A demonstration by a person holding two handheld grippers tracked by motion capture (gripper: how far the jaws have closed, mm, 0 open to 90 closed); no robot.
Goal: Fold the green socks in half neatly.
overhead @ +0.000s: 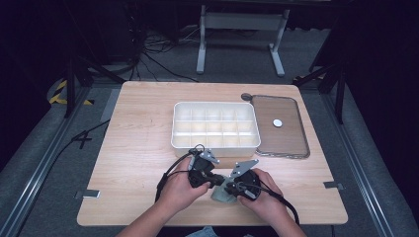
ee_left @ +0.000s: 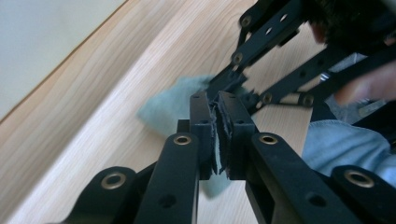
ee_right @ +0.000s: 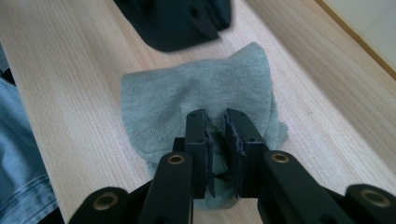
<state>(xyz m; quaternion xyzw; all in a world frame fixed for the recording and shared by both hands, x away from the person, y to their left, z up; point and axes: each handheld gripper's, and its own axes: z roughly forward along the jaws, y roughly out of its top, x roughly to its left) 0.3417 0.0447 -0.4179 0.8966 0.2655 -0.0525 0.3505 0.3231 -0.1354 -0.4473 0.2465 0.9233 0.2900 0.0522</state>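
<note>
Though mostly covered by both hands in the high view, grey-green cloth [overhead: 221,193] peeks out low in the frame, just right of centre, on the wooden table [overhead: 133,148] near its front edge. Lies flat and crumpled in the right gripper view [ee_right: 196,98], wider end toward the top of the frame with two soft corners, narrowing toward the bottom, so long axis runs roughly bottom to top there; lower end cut off behind the black jaws. Blurred in the left gripper view [ee_left: 170,105], a pale teal patch at mid-frame, far edge hidden behind the other tool's linkage. Right gripper [ee_right: 217,119] sits directly over the cloth's lower middle, jaws drawn close with a narrow slot between them and fabric bunched at that slot; whether the pads truly pinch it, cannot tell. Left gripper [ee_left: 218,100] has pads pressed together, frayed pad edges meeting, tips at the cloth's edge; fabric between them cannot be made out. Beyond, toward the centre of the high view, a white divided box [overhead: 215,124], and to its right a brown tray [overhead: 291,143] carrying a small white disc [overhead: 277,123].
</note>
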